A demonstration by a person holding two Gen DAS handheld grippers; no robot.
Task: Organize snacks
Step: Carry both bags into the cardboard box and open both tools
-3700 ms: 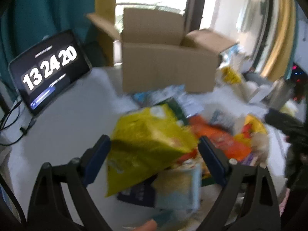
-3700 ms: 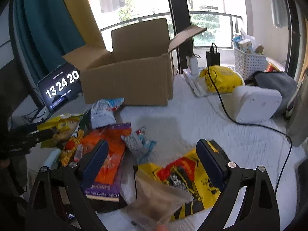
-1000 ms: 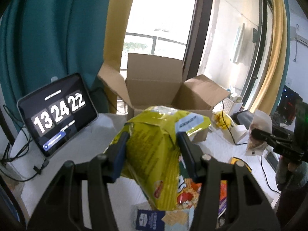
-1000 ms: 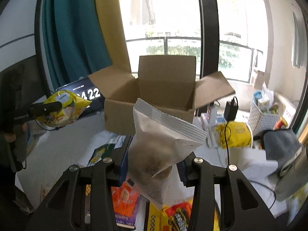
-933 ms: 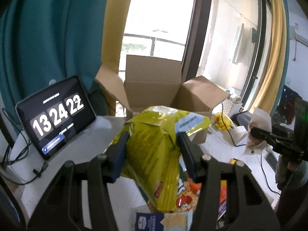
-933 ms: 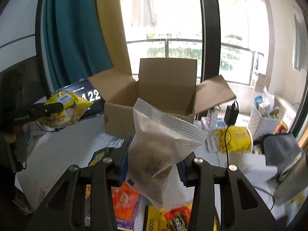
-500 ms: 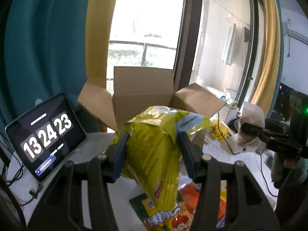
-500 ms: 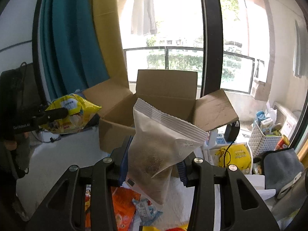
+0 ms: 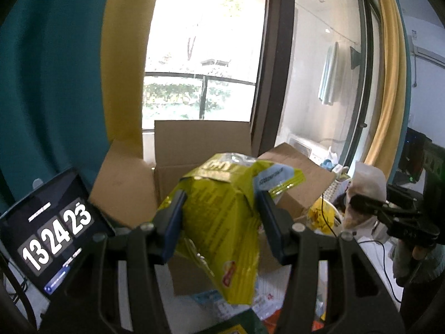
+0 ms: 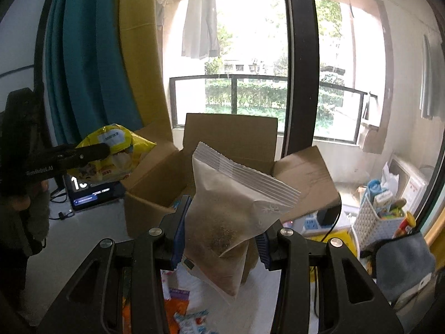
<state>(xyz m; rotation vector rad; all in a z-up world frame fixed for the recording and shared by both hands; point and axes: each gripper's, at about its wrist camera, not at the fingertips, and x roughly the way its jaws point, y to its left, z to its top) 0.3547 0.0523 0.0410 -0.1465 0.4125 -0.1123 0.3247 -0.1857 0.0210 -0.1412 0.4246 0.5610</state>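
Both bags are up off the table now. We have the left gripper (image 9: 219, 222) clamped on the yellow chip bag (image 9: 219, 231), blue pads pressing both its sides, bag hanging below the fingers in front of the open cardboard box (image 9: 200, 150). The right gripper (image 10: 221, 231) is closed on the clear zip pouch (image 10: 230, 208) with brown contents, seal end sticking up and tilted right, also in front of the box (image 10: 230, 133). A few seconds back both sets of jaws stood wide over the snack pile on the white table and nothing was gripped. Over the last second the grip width on both looks unchanged, and the box sits lower and larger in each view, so we're higher and nearer to it. The tablet clock (image 9: 52, 236) went from 13 24 20 to 13 24 23. Loose snack packets (image 10: 192, 317) remain on the table below.
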